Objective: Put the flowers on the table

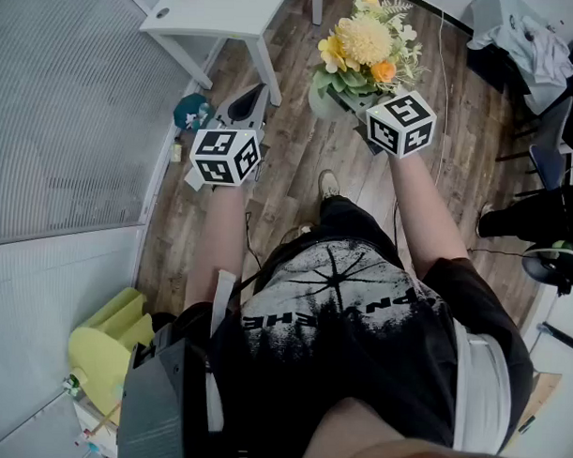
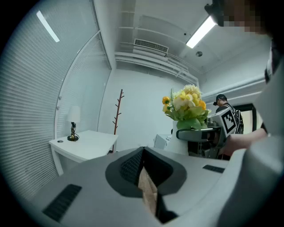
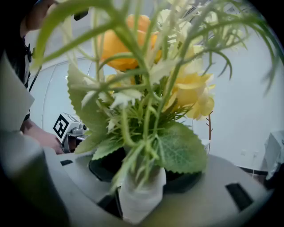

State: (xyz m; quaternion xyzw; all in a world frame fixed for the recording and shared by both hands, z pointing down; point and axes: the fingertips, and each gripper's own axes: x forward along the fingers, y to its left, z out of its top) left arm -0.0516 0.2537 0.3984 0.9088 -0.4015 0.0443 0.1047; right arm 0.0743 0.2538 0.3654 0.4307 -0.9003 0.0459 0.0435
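Observation:
A bouquet of yellow and orange flowers (image 1: 366, 48) with green leaves stands in a white vase (image 1: 321, 104). My right gripper (image 1: 336, 101) is shut on it and holds it in the air above the wooden floor. In the right gripper view the vase (image 3: 140, 195) sits between the jaws, and the flowers (image 3: 146, 66) fill most of the picture. The left gripper (image 1: 252, 93) is shut and holds nothing, to the left of the bouquet. The white table (image 1: 219, 10) stands ahead and to the left. The left gripper view shows the table (image 2: 86, 144), the bouquet (image 2: 188, 104) and the right gripper (image 2: 199, 133).
A small lamp (image 2: 73, 124) stands on the table's far left corner. A bare coat stand (image 2: 119, 111) is behind it. A teal object (image 1: 189, 110) lies by the wall with blinds. Clothes and chairs (image 1: 532, 44) crowd the right. A yellow stool (image 1: 104, 344) is behind me.

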